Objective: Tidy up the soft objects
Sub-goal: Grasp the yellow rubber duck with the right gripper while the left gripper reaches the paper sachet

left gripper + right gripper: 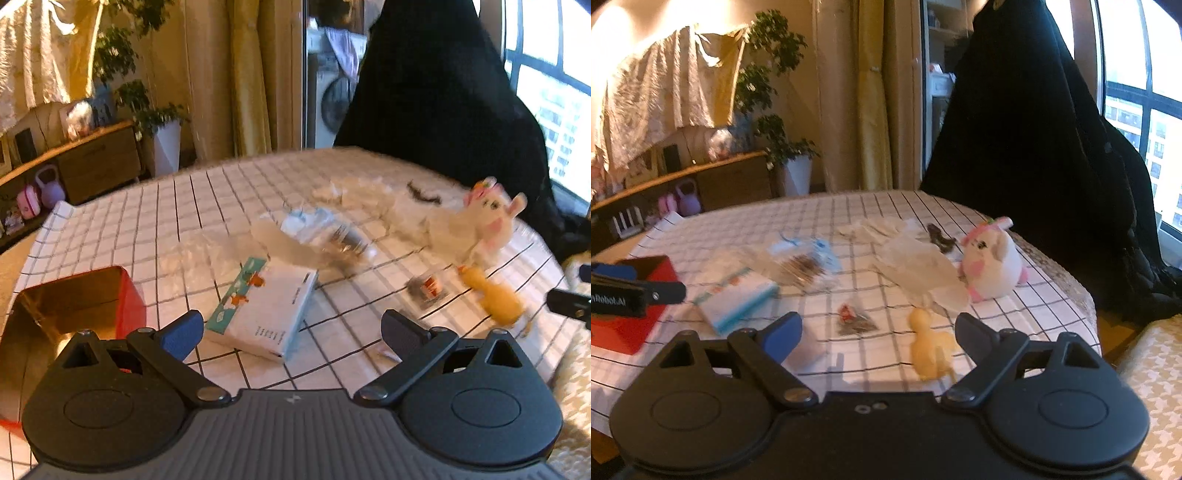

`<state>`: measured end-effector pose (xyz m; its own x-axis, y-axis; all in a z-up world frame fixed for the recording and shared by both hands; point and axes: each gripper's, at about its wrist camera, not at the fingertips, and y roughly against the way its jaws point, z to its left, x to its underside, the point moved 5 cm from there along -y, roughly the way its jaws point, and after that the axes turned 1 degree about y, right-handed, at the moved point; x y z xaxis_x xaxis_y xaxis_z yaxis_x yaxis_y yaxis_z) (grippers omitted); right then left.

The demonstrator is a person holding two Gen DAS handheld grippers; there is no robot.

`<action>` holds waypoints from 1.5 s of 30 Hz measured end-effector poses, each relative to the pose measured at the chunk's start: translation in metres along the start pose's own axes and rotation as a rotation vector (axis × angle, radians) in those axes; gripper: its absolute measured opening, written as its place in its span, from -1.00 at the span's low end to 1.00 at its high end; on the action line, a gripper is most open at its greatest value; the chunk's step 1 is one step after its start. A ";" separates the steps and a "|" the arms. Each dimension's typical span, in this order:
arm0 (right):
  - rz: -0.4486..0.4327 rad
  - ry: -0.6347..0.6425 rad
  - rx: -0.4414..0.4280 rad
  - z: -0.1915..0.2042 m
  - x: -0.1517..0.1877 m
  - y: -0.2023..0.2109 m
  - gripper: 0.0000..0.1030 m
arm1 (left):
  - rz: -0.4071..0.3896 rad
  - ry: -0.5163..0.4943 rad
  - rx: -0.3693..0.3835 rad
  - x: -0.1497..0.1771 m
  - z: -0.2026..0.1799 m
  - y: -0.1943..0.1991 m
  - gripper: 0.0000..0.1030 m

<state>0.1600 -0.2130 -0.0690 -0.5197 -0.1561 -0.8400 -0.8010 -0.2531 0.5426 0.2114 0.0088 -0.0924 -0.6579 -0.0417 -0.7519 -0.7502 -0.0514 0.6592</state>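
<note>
- Left gripper [291,328]: jaws wide, nothing between the pads; it hangs over the near edge of the table [147,206], pointing obliquely down at the tissue pack [262,308].
- Right gripper [877,332]: jaws wide, no pad pressing on anything; the yellow duck [929,349] lies on the cloth below the gap, close to the right finger. No earlier view is given for comparison.
- Tissue pack: flat white rectangular pack with a teal strip and orange figures along one long side; its long axis runs from the near edge toward the far right. Small dark print on its face is too blurred to read.
- Yellow duck: soft, pale yellow; in the right wrist view its long axis runs near to far, the narrow end pointing to the far edge.
- Plush [991,264]: round, white with pink patches and a striped horn; it sits upright near the right edge, face turned toward the left edge.
- Clear bag [923,273]: crumpled, translucent, lying just beside the plush, its long axis slanting from the far left to the near right.
- Small packet [855,319]: dark with a red mark, lying flat between the pack and the duck; label unreadable.
- Blue-white bag [809,262]: crinkled, with brown contents, at mid-table.
- Red box [74,314]: open-topped, at the near left corner.
- Writing: "nRobot.AI", cut off at the frame edge, on the left gripper's side as seen from the right wrist.
</note>
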 end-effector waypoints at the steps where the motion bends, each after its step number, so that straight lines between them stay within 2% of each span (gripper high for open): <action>1: 0.011 0.003 0.005 -0.005 0.001 -0.006 0.73 | 0.027 -0.001 0.001 -0.001 0.002 -0.011 1.00; 5: 0.074 0.004 0.020 -0.024 0.009 -0.032 0.64 | 0.116 -0.020 -0.014 -0.003 0.009 -0.051 1.00; 13: 0.162 -0.002 0.018 -0.046 0.018 -0.074 0.57 | 0.206 -0.073 -0.012 -0.011 0.016 -0.097 1.00; 21: 0.184 0.016 -0.024 -0.039 0.014 -0.098 0.55 | 0.249 -0.066 -0.033 -0.011 0.027 -0.122 1.00; 27: 0.206 0.013 -0.036 -0.038 0.020 -0.106 0.54 | 0.249 -0.070 -0.051 -0.010 0.030 -0.130 1.00; 30: 0.210 0.006 -0.037 -0.040 0.022 -0.106 0.54 | 0.217 -0.063 -0.061 -0.016 0.026 -0.125 1.00; 33: 0.211 0.007 -0.037 -0.041 0.023 -0.106 0.54 | 0.178 -0.072 -0.014 -0.025 0.011 -0.116 1.00; 36: 0.216 0.004 -0.044 -0.042 0.023 -0.106 0.51 | 0.169 -0.091 0.106 -0.029 -0.016 -0.106 1.00; 41: 0.231 0.011 -0.053 -0.041 0.026 -0.106 0.45 | 0.192 -0.164 0.237 -0.007 -0.058 -0.089 1.00; 45: 0.232 0.006 -0.056 -0.039 0.029 -0.105 0.42 | 0.219 -0.224 0.265 0.018 -0.083 -0.088 1.00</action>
<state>0.2410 -0.2284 -0.1506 -0.6860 -0.2216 -0.6930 -0.6425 -0.2625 0.7200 0.2710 -0.0704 -0.1643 -0.7803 0.1969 -0.5936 -0.5621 0.1950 0.8037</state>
